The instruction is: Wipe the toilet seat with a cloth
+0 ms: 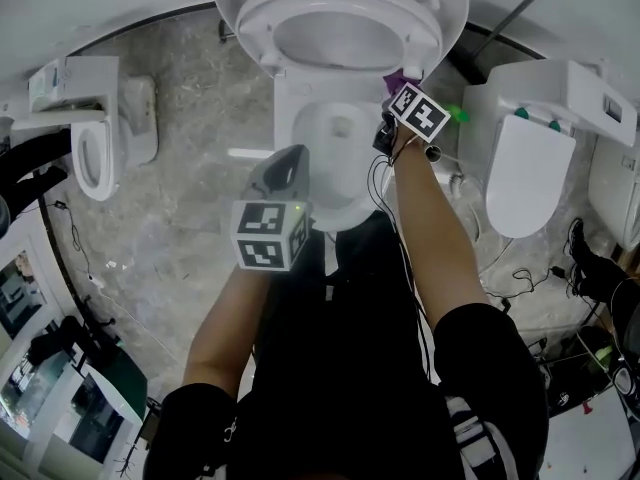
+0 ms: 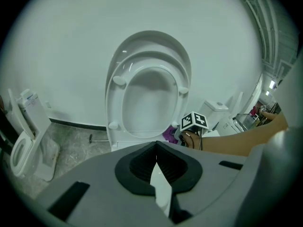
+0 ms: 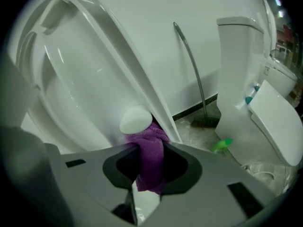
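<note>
In the head view, the left gripper (image 1: 283, 163) hangs over the toilet bowl (image 1: 340, 128), and the right gripper (image 1: 396, 93) reaches the raised toilet seat (image 1: 255, 28). The left gripper view shows its jaws pressed together on nothing. The right gripper view shows its jaws pinching the purple cloth (image 3: 150, 150), which touches a white bumper (image 3: 136, 118) on the toilet seat.

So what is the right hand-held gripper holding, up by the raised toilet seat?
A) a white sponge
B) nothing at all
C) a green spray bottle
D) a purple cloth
D: the right hand-held gripper has its jaws shut on a purple cloth, right by the lower edge of the raised toilet seat.
</note>
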Tool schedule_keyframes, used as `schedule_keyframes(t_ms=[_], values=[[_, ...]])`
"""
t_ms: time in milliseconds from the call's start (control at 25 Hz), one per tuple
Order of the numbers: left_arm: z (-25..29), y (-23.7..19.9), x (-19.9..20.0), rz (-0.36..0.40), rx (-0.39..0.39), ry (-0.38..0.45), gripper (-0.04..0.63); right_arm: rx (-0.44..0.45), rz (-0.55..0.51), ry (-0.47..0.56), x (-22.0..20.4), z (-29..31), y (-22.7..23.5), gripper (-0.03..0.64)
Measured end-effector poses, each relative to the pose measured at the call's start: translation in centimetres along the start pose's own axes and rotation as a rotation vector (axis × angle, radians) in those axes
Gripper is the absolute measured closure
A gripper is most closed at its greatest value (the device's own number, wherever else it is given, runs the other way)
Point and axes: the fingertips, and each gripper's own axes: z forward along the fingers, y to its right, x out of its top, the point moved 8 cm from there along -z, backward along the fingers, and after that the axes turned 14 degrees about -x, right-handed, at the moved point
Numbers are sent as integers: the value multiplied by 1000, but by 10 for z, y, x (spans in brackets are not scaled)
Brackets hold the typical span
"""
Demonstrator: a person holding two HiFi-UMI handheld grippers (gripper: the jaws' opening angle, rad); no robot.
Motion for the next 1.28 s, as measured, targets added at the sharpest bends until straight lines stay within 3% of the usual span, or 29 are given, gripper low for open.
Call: schedule_keyframes(t_ms=[520,680,840,1280], values=[[-35,33,12,-11,7,73,588,47,-68,40,23,-67,-5,522],[-48,45,4,-22,8,72,588,63,-31,63,47,-81,-8,522],[-59,52,1,-31,4,79,588,57,11,21,57,-92,-14,522],[-91,58,15,-17,-16,105,588,97,-23,164,92,-150,-31,522]])
